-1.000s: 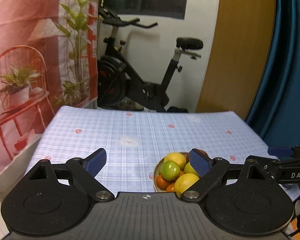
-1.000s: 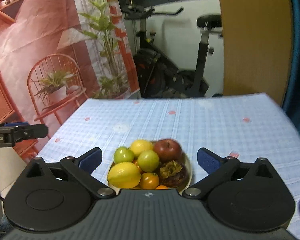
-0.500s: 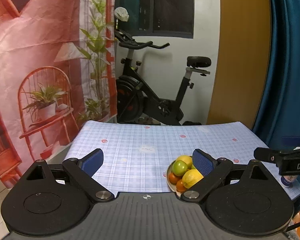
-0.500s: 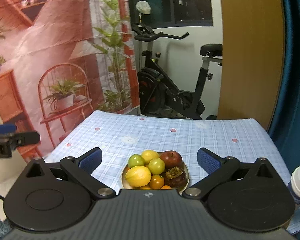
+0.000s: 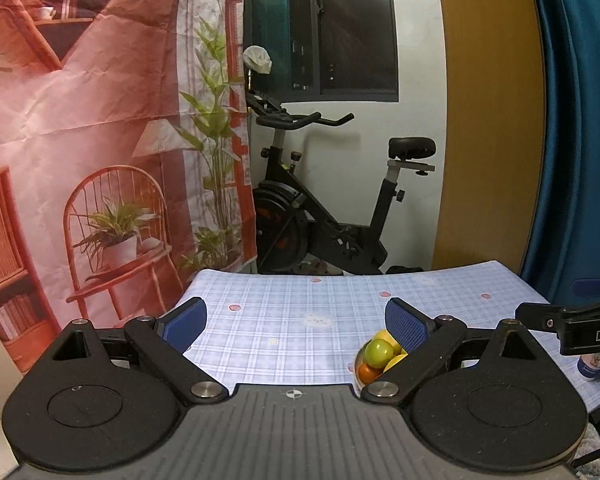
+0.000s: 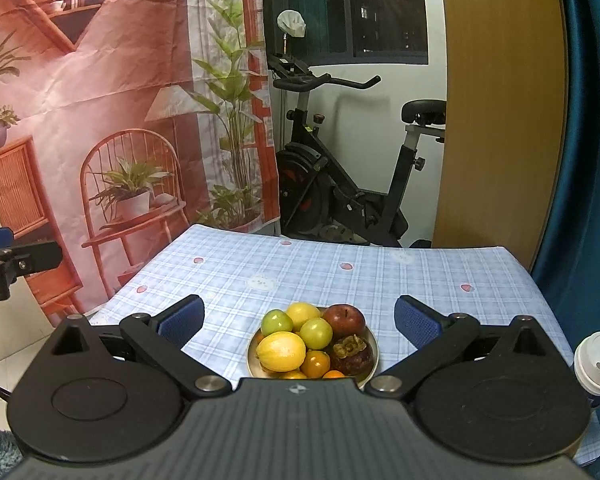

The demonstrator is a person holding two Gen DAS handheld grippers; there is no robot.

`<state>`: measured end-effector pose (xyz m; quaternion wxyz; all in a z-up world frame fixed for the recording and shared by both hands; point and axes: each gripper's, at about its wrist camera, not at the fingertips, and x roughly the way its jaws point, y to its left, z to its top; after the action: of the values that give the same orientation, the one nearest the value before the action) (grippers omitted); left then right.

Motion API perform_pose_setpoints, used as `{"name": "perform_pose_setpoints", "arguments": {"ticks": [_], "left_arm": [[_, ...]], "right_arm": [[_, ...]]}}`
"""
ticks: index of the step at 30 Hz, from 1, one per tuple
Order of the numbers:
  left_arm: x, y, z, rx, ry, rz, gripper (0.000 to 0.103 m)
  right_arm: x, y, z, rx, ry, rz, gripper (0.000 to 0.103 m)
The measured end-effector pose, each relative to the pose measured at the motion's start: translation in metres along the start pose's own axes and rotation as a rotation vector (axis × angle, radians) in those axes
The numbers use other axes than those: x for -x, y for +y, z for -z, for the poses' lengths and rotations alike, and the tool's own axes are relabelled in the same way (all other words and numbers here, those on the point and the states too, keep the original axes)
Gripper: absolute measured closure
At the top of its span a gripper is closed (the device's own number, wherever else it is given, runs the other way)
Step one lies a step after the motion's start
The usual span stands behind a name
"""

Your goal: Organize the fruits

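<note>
Fruits (image 6: pixel 312 340) lay heaped together in a shallow metal plate (image 6: pixel 374 346) near the near edge of the counter (image 6: pixel 380 276), which wore a blue checked cloth. In the right wrist view the pile showed a red apple (image 6: pixel 345 319) at the far right, a dark mangosteen (image 6: pixel 350 354) nearer on the right, two green round fruits (image 6: pixel 277 323), a yellow one behind them, a large lemon (image 6: pixel 281 351) at the near left, and small orange ones (image 6: pixel 315 363) tucked low at the front. A white-lidded cup (image 6: pixel 596 362) stood at the right edge of the counter.

The right tool (image 6: pixel 298 322) hung above and short of the plate with its blue pads spread wide, holding nothing. The left tool (image 5: pixel 296 324), off to the left of the plate, was spread wide and empty as well.

With every fruit already gathered in the plate, the scene would fit either a sorted pile or one waiting to be laid out; the pictures did not settle which.

As for handling, the fruits looked round, smooth-skinned and likely to roll or slip between flat pads. The apple and lemon probably had some weight and firmness and would take a squeeze across their widest middle. The mangosteen's hard rind seemed sturdy, best gripped below its leathery cap. The small orange ones looked softer, and being wedged under the others, pulling one might tumble the pile.
</note>
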<state>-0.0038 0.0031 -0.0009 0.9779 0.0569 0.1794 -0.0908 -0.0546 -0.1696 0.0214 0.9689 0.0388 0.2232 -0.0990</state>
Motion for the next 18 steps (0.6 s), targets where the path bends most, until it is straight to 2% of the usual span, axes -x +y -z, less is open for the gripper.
{"name": "perform_pose_setpoints", "arguments": {"ticks": [18], "left_arm": [[0.0097, 0.0004, 0.0036, 0.012, -0.020, -0.011, 0.003]], "right_arm": [[0.0066, 0.0001, 0.0007, 0.007, -0.012, -0.002, 0.000]]}}
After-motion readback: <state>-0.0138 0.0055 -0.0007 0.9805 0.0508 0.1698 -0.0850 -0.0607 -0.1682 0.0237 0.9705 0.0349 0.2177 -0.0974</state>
